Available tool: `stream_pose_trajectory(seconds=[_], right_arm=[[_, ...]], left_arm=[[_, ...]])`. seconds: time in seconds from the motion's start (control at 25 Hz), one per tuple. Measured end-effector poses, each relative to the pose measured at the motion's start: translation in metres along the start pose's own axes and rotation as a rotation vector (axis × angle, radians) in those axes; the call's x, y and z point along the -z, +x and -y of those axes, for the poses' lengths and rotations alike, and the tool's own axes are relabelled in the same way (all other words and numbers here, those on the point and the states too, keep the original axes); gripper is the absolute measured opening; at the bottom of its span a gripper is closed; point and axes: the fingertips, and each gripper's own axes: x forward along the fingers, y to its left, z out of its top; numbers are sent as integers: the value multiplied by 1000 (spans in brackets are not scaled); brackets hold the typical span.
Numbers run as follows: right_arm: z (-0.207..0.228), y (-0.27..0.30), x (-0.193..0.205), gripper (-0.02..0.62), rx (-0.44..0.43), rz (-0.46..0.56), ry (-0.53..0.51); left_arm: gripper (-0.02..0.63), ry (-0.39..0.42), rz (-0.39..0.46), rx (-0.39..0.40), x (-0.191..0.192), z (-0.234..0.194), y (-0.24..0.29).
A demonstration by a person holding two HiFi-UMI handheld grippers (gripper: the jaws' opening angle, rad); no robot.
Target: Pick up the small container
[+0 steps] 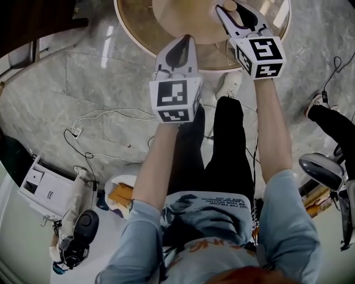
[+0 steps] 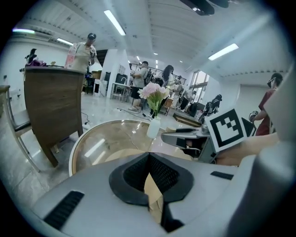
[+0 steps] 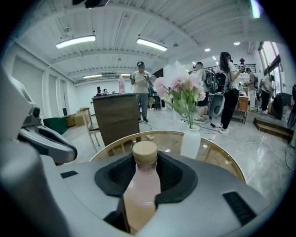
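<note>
Head view showed one round glass counter [image 1: 145,25] and your two claws over it. One white vase [image 3: 190,142] stood on it. Your left claw [image 1: 186,40] was closed, empty; your right claw [image 1: 228,12] gripped the one small container [image 3: 142,183], a pink bottle, upright between its jaws.

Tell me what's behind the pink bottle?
Behind the pink bottle, gripped in the right claw, sit a round glass table and a white vase of pink flowers. The bottle hides the table part straight behind it.
</note>
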Motion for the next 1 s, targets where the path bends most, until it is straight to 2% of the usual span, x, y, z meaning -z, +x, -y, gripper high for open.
stream_pose_trajectory(seconds=[0.28, 0.44, 0.6, 0.76, 1.0], right_arm=[[-9, -69, -40, 153, 9, 53, 60], [-17, -114, -50, 153, -11, 52, 76], [-17, -138, -107, 153, -48, 97, 12], [-13, -184, -164, 153, -48, 151, -19], [-6, -246, -234, 153, 5, 239, 26]], left_arm=[[23, -16, 83, -67, -48, 9, -41], [23, -50, 111, -118, -61, 28, -75], [23, -49, 198, -144, -117, 41, -102], [23, -24, 276, -148, -172, 80, -134], [23, 24, 374, -184, -236, 123, -174]])
